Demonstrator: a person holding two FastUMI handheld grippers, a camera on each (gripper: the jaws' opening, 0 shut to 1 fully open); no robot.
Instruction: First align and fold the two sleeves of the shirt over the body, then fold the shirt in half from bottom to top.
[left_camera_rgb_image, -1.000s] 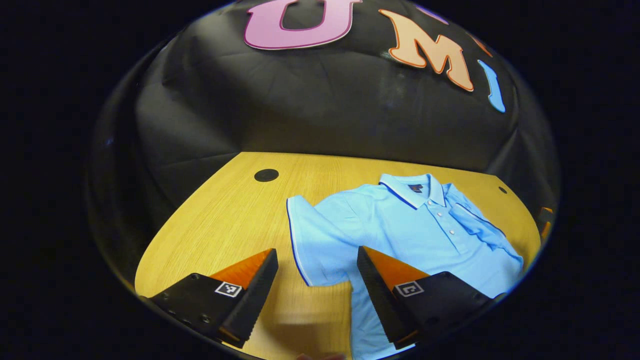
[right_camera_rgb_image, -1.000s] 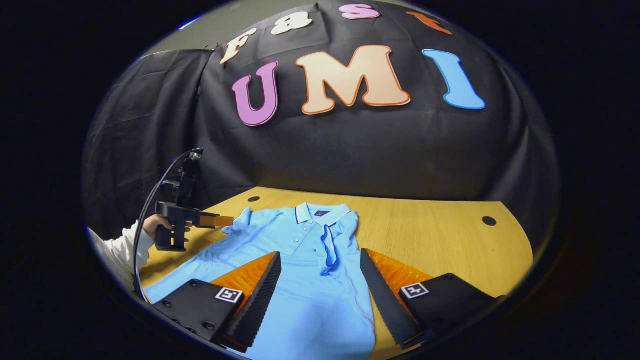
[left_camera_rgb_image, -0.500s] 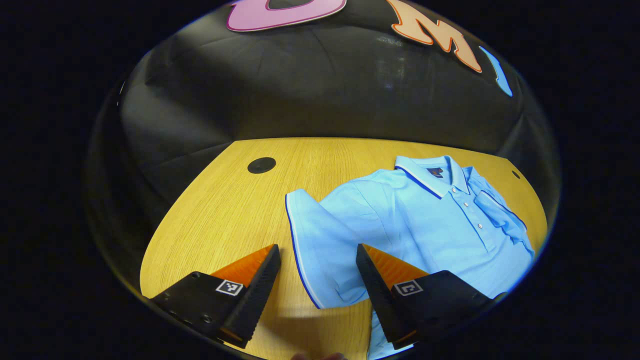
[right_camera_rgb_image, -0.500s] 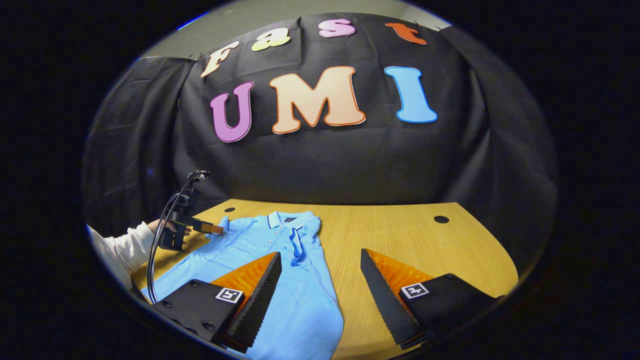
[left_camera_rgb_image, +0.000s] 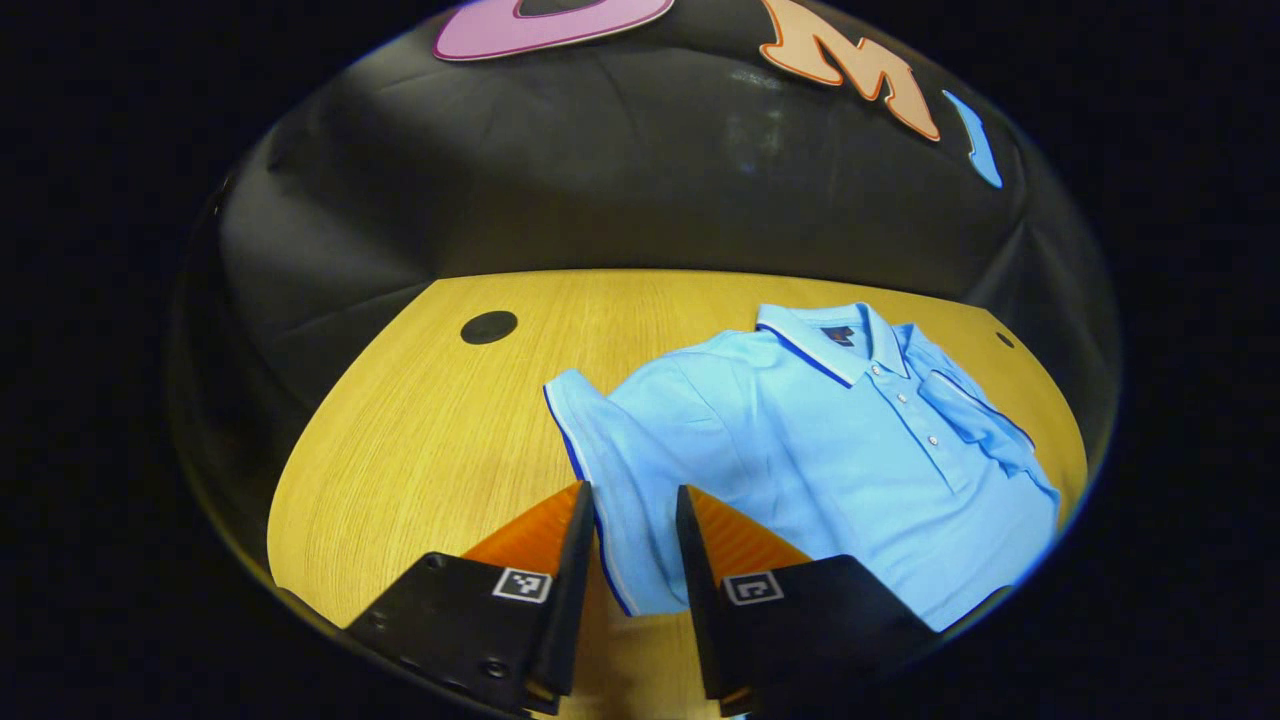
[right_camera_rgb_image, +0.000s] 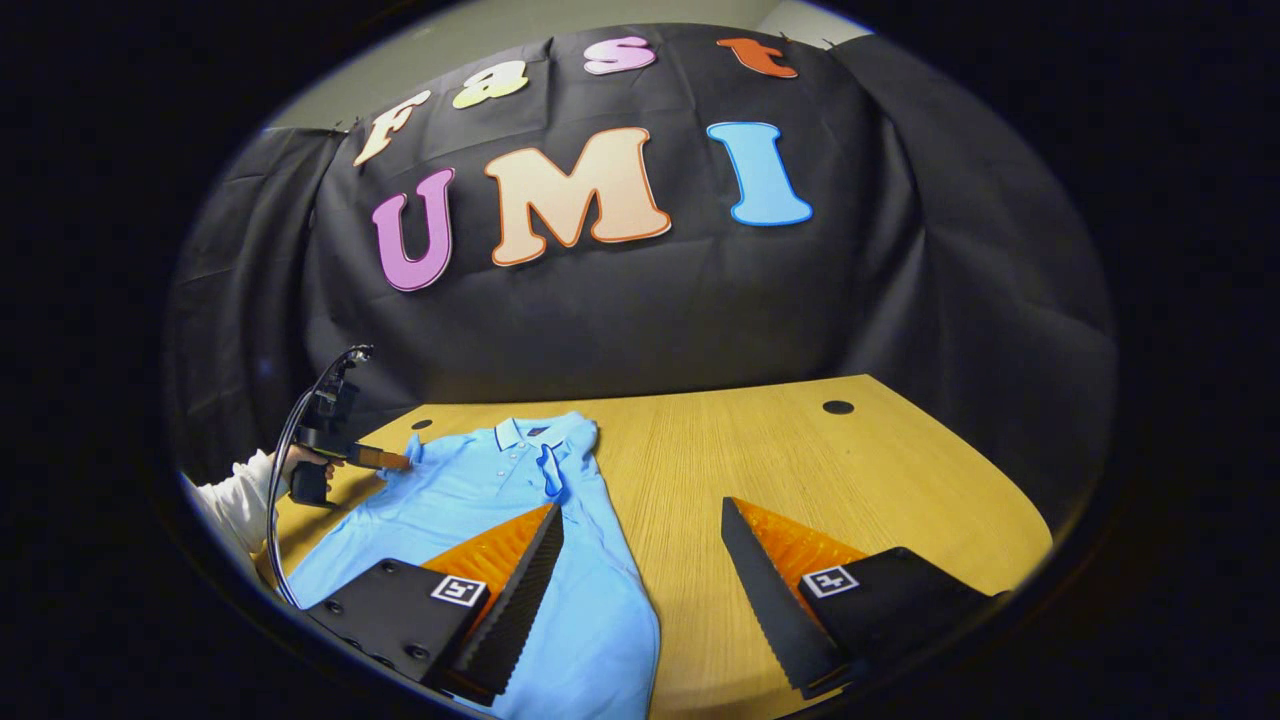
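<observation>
A light blue polo shirt (left_camera_rgb_image: 850, 450) lies face up on the wooden table (left_camera_rgb_image: 430, 450), collar toward the far wall. One sleeve (left_camera_rgb_image: 975, 420) lies folded over the chest. The other sleeve (left_camera_rgb_image: 630, 470) spreads out sideways, and my left gripper (left_camera_rgb_image: 630, 560) has narrowed onto its cuff, with cloth touching both fingers. In the right gripper view that left gripper (right_camera_rgb_image: 385, 460) sits at the shirt's (right_camera_rgb_image: 480, 490) far sleeve. My right gripper (right_camera_rgb_image: 640, 570) hangs open above the table beside the shirt's lower right edge, with nothing held.
A person's white sleeve (right_camera_rgb_image: 235, 500) holds the left gripper, and a cable loops up from it. Round black holes (left_camera_rgb_image: 488, 327) (right_camera_rgb_image: 838, 407) mark the table's back corners. Bare wood (right_camera_rgb_image: 800, 470) stretches right of the shirt. Black cloth walls close the booth behind.
My left gripper went from wide open to narrowed on the spread sleeve's cuff. My right gripper drew back to the right, off the shirt body, still open.
</observation>
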